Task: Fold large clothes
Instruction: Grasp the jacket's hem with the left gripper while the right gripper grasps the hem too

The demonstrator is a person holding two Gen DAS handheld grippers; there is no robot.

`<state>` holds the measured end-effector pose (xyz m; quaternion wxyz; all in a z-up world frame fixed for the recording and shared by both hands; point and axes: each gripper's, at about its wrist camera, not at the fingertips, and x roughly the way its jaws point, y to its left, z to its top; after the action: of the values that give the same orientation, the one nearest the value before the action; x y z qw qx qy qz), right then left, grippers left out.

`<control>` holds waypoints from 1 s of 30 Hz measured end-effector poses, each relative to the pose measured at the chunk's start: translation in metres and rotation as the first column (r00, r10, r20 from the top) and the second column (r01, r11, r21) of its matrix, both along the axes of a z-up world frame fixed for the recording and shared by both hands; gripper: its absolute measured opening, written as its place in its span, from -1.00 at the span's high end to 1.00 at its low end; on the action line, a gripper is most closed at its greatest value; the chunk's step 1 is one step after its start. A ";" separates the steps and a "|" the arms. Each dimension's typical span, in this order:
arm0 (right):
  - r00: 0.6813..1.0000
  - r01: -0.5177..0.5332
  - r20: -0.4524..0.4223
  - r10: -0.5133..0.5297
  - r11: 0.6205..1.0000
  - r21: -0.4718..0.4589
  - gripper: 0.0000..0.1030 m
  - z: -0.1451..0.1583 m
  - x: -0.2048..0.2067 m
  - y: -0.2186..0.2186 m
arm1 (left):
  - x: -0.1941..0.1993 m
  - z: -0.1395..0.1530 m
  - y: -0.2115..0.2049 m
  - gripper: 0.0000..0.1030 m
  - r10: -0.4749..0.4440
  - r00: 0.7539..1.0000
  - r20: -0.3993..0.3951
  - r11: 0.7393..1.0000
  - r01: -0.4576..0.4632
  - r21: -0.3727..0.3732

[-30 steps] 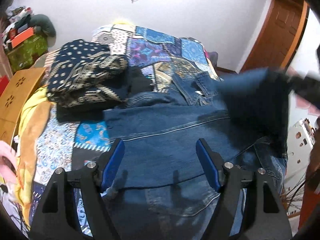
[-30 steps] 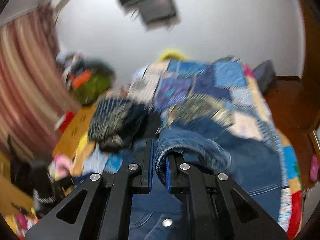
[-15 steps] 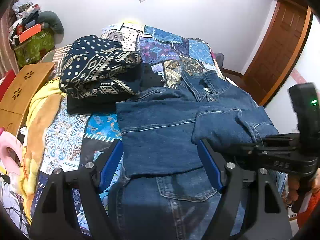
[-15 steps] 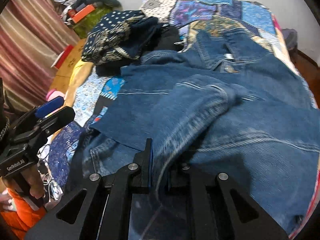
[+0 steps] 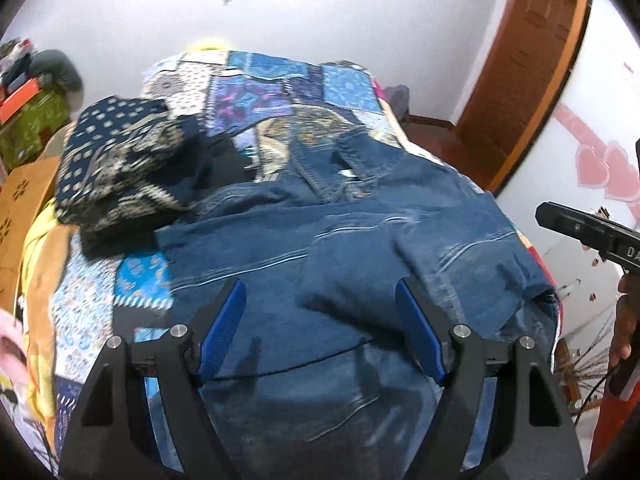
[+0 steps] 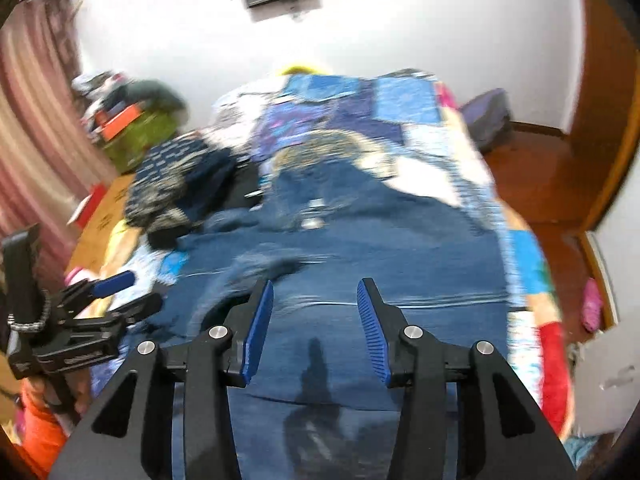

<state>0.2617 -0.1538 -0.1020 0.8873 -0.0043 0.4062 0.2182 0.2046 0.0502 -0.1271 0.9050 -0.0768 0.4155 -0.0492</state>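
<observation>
- Denim jacket [image 5: 360,248] spread across patchwork quilt [image 5: 256,92], collar at far end, one sleeve [image 5: 360,280] folded inward over its middle.
- Left gripper [image 5: 320,332] wide open above near hem, nothing between pads.
- Right gripper [image 6: 316,328] opening, empty, poised over jacket's right half.
- Could slide open again if loose sleeve gets snagged by a passing fingertip.
- Might bunch instead of creasing, stiff denim resisting a one-sided pull.
- Folded patterned clothes [image 5: 120,160] touching jacket's far-left corner; risk of dragging them along.
- Quilt edge just right of jacket, drop to floor beyond; open quilt beyond collar.
</observation>
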 end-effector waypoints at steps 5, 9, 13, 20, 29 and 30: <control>0.993 0.113 -0.039 -0.113 0.994 0.007 0.22 -0.013 0.010 -0.045 | 0.022 -0.007 -0.027 -0.48 -0.064 0.997 -0.044 0.998 0.064 -0.019; 0.978 0.186 -0.100 -0.183 0.982 0.026 0.22 -0.031 0.016 -0.072 | 0.038 -0.019 -0.039 -0.48 -0.091 0.990 -0.106 0.995 0.087 -0.043; 0.968 0.213 -0.142 -0.207 0.976 0.032 0.22 -0.046 0.016 -0.087 | 0.050 -0.037 -0.044 -0.48 -0.103 0.978 -0.181 0.994 0.093 -0.059; 0.964 0.210 -0.171 -0.203 0.977 0.029 0.22 -0.061 0.016 -0.093 | 0.056 -0.053 -0.041 0.05 -0.027 0.977 -0.213 0.998 0.040 0.056; 0.967 0.213 -0.156 -0.202 0.976 0.054 0.21 -0.053 0.019 -0.100 | 0.070 0.006 -0.039 0.73 -0.058 0.998 -0.027 0.997 0.059 0.051; 0.968 0.215 -0.146 -0.205 0.975 0.056 0.21 -0.050 0.019 -0.099 | 0.069 0.022 -0.040 0.74 -0.063 0.998 0.025 0.996 0.061 0.058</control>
<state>0.2804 -0.2528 -0.1515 0.8745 0.0855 0.4574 0.1370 0.2737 0.0106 -0.1050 0.9104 -0.0373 0.4067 -0.0665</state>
